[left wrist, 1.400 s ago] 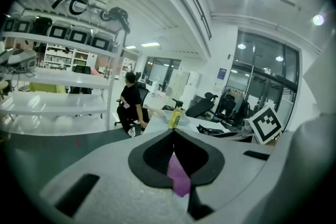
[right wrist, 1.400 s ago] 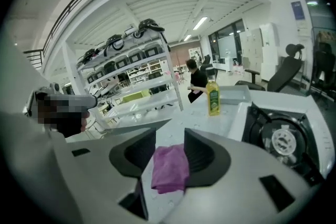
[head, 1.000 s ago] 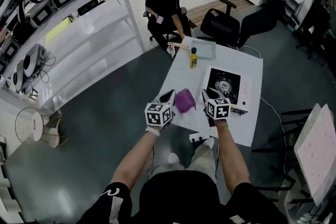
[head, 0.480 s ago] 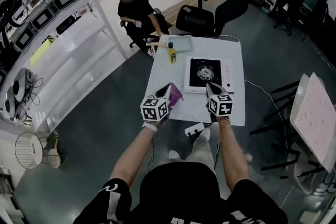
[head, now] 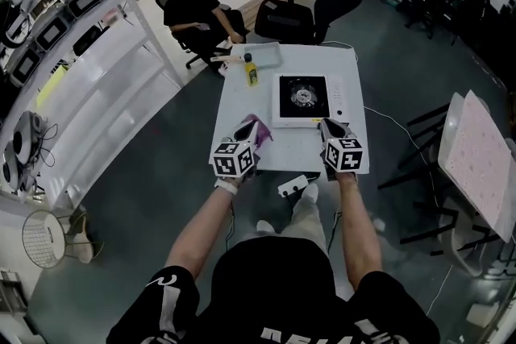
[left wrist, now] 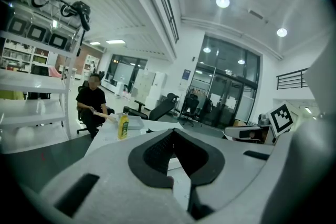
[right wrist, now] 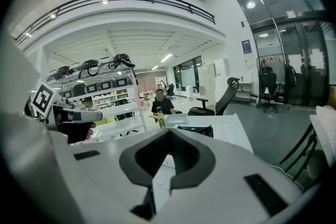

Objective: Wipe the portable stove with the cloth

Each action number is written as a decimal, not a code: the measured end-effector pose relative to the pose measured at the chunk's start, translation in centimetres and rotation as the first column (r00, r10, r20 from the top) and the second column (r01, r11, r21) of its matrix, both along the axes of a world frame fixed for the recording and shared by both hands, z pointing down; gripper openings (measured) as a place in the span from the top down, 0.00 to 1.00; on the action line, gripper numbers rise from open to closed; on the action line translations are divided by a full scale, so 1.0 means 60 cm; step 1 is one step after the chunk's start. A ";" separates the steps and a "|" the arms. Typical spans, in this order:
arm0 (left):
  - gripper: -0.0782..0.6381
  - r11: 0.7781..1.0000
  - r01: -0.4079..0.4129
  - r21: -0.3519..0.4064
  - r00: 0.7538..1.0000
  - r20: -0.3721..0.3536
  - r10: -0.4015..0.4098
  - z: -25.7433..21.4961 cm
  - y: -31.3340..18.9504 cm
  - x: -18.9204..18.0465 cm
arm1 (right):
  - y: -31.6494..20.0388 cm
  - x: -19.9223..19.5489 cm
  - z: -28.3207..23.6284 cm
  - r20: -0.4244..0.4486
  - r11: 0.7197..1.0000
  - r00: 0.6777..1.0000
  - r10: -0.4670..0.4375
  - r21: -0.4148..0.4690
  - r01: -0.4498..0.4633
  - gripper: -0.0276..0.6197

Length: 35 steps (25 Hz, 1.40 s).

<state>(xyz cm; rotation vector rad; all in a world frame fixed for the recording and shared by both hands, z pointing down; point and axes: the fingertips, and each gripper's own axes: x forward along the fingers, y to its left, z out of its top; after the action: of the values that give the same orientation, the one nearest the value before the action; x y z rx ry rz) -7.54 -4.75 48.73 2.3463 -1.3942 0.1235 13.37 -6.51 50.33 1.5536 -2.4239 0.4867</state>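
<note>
The left gripper point(left wrist: 173, 132) and right gripper point(right wrist: 169, 131) are closed, empty — cloth point(head: 260, 130) lies just ahead of the left; stove point(head: 304, 99) seemingly awaits wiping.

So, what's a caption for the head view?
Left gripper and right gripper at a table with stove, bottle and purple cloth.

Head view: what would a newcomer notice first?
The portable stove with its black burner, on the white table. A purple cloth shows left of it, by the left claw, and a person sits off the far-left corner.
</note>
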 end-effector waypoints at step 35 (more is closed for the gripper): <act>0.88 1.000 -0.025 0.001 1.000 0.005 0.025 -0.001 0.003 0.003 | 0.009 0.009 0.004 -0.033 1.000 0.999 0.008 -0.013 -0.008 0.94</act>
<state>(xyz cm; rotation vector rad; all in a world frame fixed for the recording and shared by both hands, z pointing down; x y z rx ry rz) -7.36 -4.54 48.68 2.3667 -1.3680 0.1360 13.89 -5.96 50.58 1.5542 -2.3863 0.4738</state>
